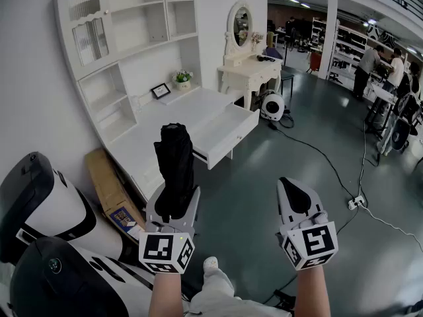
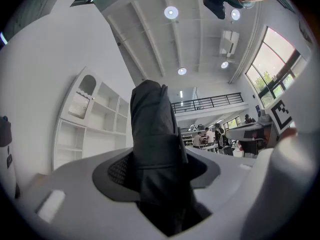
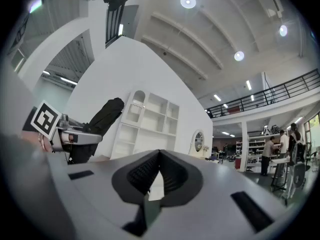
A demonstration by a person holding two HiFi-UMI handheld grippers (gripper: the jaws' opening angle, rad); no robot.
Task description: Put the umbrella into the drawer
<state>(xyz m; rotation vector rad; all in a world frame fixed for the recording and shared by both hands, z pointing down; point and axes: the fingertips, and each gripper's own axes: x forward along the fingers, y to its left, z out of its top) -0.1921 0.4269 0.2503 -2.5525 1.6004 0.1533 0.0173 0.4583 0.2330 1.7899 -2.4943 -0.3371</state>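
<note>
We are in the carry step. The left gripper (image 1: 173,200) has its jaws partly apart and clamped on the folded black fabric umbrella (image 1: 174,164), which stands upright in the air, short of the open white drawer (image 1: 234,136). The right gripper (image 1: 289,187) has its jaws together and holds nothing. In our judgement, the next move calls for bringing the umbrella over the drawer, laying it flat and releasing it. We count one umbrella, one open drawer and two grippers.

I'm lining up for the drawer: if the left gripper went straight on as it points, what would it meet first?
Likely the white desk, left of its open drawer, with the held umbrella touching first; depth is unclear.
</note>
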